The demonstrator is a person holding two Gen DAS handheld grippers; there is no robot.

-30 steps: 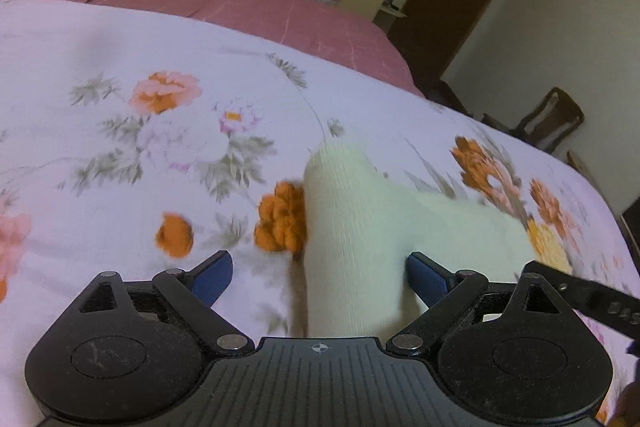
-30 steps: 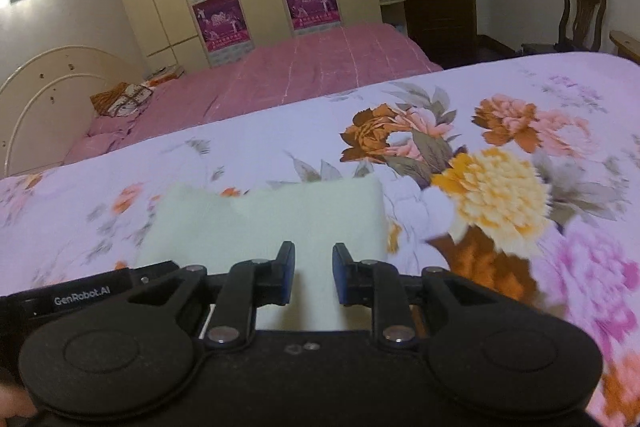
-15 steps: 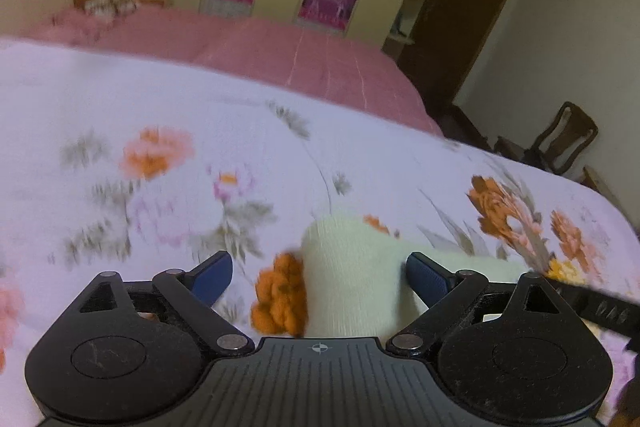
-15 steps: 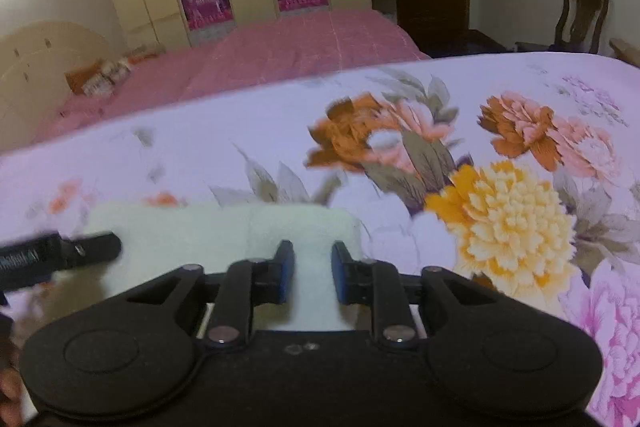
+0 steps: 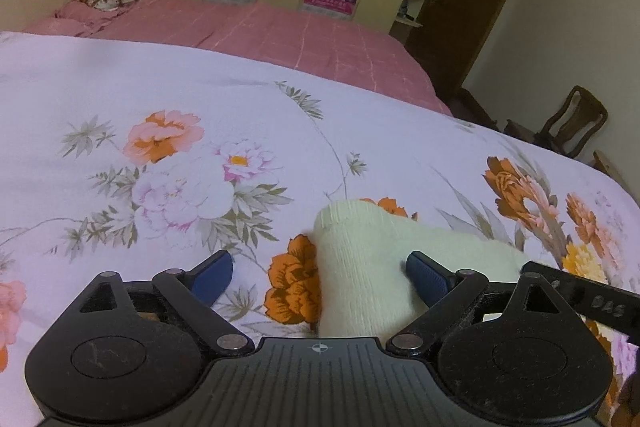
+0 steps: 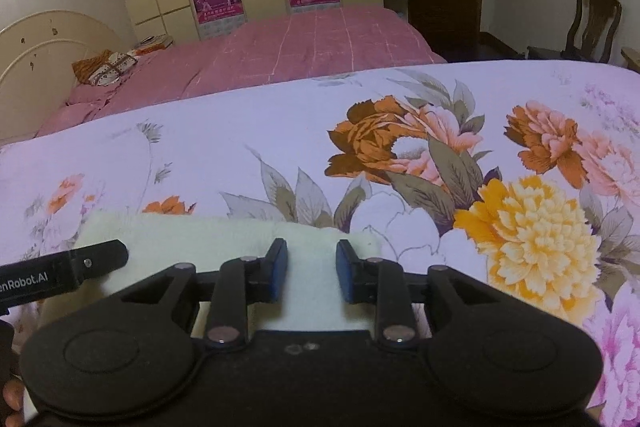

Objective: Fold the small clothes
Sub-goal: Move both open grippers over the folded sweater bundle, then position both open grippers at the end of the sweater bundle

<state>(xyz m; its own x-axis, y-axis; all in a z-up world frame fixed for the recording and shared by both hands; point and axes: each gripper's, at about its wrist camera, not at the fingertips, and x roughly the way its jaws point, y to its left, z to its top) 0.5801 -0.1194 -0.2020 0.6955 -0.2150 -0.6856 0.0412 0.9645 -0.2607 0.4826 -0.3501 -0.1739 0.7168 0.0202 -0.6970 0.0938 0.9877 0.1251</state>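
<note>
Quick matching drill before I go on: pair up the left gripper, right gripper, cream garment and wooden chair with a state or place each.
1 left gripper
2 right gripper
3 cream garment
4 wooden chair

a stands on the floor beyond the bed
b lies on the floral sheet
c jaws wide apart
d jaws narrowly apart, just been opening, cloth between them

Pairs: 1-c, 2-d, 3-b, 4-a

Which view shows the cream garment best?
The left wrist view: the cream garment shows its rounded folded end and ribbed knit on the floral sheet. The right wrist view shows only a flat strip behind the fingers.
</note>
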